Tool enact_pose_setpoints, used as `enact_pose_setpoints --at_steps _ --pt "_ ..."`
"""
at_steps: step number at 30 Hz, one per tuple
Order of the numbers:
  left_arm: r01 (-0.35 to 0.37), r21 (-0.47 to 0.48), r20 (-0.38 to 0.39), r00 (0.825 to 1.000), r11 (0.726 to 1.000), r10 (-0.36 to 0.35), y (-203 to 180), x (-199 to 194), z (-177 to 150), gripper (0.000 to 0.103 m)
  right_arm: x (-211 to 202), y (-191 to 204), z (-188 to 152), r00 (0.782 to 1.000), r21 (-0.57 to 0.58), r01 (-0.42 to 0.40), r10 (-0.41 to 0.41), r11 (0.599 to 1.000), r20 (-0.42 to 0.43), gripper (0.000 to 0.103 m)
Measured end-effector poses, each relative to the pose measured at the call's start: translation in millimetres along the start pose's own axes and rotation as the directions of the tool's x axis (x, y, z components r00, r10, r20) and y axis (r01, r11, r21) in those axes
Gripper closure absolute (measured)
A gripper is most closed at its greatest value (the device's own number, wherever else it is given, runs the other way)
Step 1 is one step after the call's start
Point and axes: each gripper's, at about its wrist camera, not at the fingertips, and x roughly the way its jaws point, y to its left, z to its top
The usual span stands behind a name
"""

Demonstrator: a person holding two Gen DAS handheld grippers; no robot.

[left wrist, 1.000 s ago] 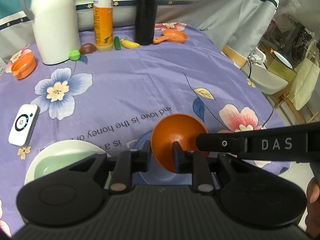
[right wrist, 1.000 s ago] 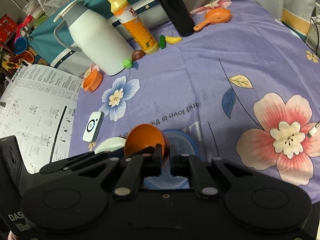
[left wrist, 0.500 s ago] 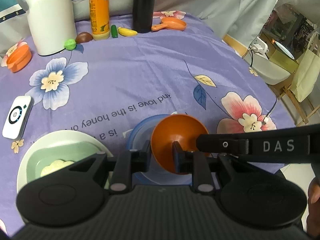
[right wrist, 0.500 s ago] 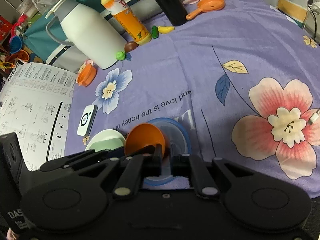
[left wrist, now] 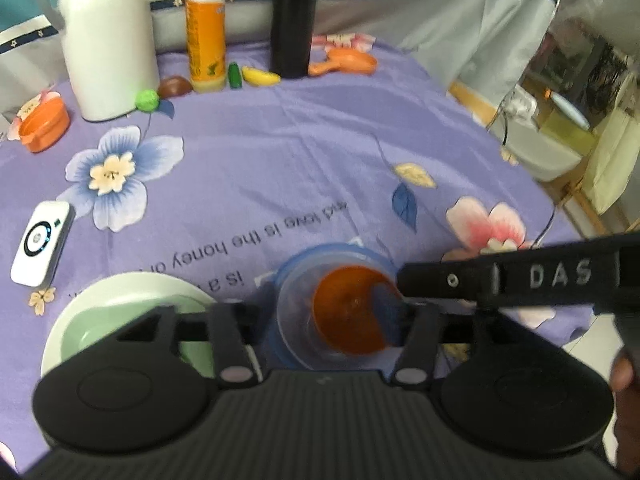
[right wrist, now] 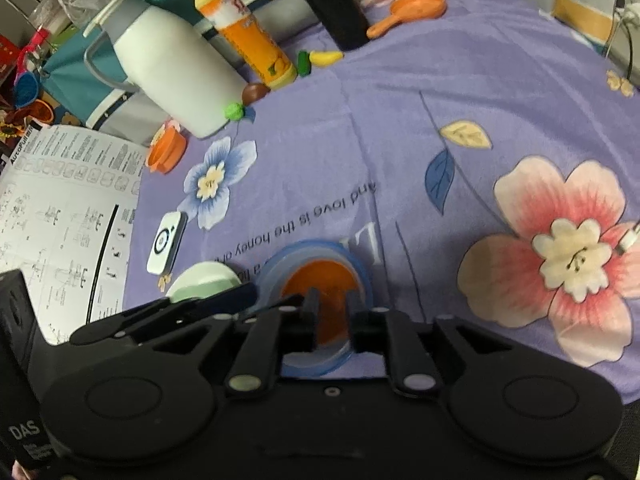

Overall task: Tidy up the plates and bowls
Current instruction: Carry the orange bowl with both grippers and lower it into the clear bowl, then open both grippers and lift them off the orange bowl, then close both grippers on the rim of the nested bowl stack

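The orange bowl (left wrist: 350, 314) sits inside the blue-rimmed clear bowl (left wrist: 294, 280), which stands on the purple flowered cloth (left wrist: 280, 152) at the near edge of the worktop. The left gripper (left wrist: 326, 320) is wide open, its fingers (left wrist: 230, 332) standing on both sides of the two nested bowls and touching neither, as far as one can see. The right gripper (right wrist: 331, 316) is also open, with a narrower gap; its fingertips are over the near rim of the orange bowl, and I cannot tell if they touch it. Just left of the nested bowls lies a white plate (left wrist: 120, 286) with a pale green dish (left wrist: 96, 328) on it. A white remote (left wrist: 42, 248) lies further left. At the far side stand a white jug (left wrist: 106, 36), an orange bottle (left wrist: 206, 28) and a black cylinder (left wrist: 294, 20), with small toy foods and an orange toy pan (left wrist: 346, 62) near them.
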Motion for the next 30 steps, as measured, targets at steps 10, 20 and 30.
enact_pose_setpoints --at_steps 10,20,30 --pt "-0.045 -0.061 0.088 0.995 0.997 0.051 21 -26 -3 0.000 -23 -11 6 0.995 0.026 0.030 -0.033 0.999 0.090 0.004" --pt "-0.065 -0.099 0.098 0.992 0.993 0.075 32 -35 -13 0.000 -30 -18 -7 0.995 0.035 0.059 -0.062 0.998 0.080 0.000" --pt "-0.097 -0.076 0.111 0.988 0.992 0.105 34 -39 -26 0.000 -31 -10 -14 0.995 -0.005 0.073 -0.073 0.997 0.072 0.000"
